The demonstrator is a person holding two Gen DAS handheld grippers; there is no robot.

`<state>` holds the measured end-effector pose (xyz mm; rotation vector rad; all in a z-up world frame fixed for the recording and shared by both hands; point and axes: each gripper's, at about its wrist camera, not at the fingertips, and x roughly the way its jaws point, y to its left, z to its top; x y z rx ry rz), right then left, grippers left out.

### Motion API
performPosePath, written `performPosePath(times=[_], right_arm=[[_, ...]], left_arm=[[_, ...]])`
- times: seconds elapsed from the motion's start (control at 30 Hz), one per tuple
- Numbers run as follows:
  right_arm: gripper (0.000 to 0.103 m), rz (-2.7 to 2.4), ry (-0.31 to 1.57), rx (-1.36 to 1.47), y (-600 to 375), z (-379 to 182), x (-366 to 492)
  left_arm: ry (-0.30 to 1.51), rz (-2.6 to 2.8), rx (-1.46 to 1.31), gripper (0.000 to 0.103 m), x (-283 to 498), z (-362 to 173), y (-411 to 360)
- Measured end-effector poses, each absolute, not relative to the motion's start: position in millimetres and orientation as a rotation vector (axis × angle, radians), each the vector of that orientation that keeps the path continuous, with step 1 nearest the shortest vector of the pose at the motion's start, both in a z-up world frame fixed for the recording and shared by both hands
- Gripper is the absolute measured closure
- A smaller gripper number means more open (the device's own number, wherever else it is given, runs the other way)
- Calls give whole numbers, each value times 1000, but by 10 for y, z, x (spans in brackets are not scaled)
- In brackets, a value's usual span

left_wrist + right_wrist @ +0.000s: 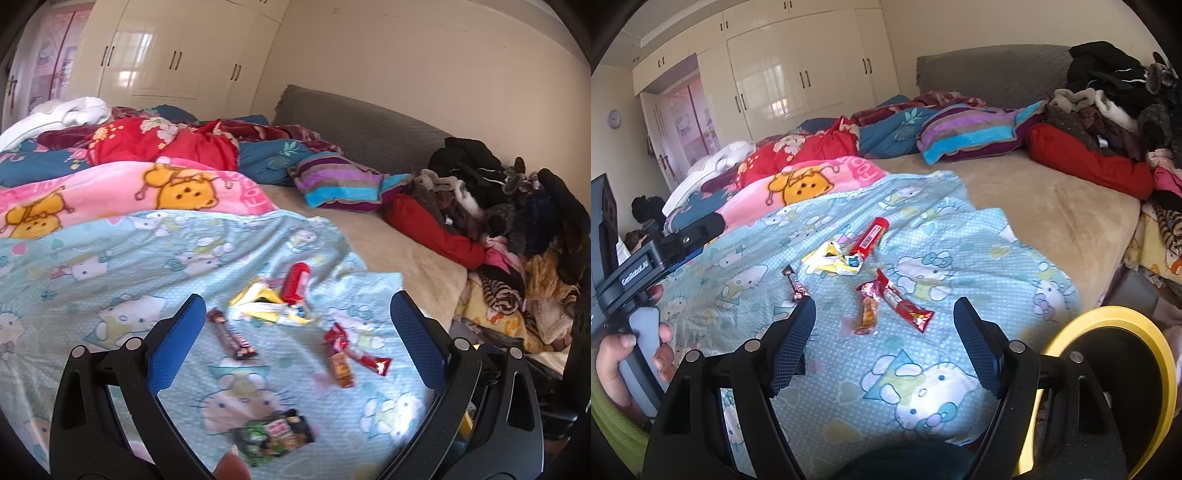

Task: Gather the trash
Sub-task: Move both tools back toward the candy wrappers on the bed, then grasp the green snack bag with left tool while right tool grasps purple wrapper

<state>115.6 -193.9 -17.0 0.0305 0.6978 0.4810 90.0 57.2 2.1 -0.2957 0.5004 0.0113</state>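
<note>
Wrappers scattered on the sheet (110, 266).
Both grippers, left (297, 321) and right (884, 325), are held spread and empty above the wrappers (894, 299); a bin (1167, 369) is seen beside.

Straight ahead of the tool lies a pale blue cartoon-cat sheet (960, 236), with a pink blanket with yellow bears (122, 192) and a red floral quilt (162, 144) bunched up beyond it to the left. Farther ahead, a striped purple and blue pillow (975, 136) lies near the grey headboard (993, 74). A heap of dark clothes (509, 199) sits off to the right, and glossy cream wardrobes (798, 74) stand along the far wall.
</note>
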Motion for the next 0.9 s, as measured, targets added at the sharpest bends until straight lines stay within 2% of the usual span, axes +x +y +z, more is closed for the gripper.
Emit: performPosePath(times=[0.4, 0.5, 0.6, 0.67, 0.77, 0.9], right_arm=[[32, 503, 770, 33, -1547, -383, 1462], [39, 507, 804, 26, -1442, -483, 1557], [52, 511, 856, 5, -1346, -611, 1676], [57, 509, 893, -5, -1293, -707, 1754], [61, 502, 938, -12, -1243, -841, 1865], [65, 494, 993, -11, -1195, -993, 1974]], left_arm=[[566, 33, -329, 12, 809, -275, 956], [596, -8, -332, 15, 781, -395, 963], [635, -34, -348, 23, 765, -550, 981], [669, -30, -363, 34, 775, -664, 1013], [719, -55, -395, 40, 792, -827, 1036], [763, -109, -435, 42, 809, -978, 1006]])
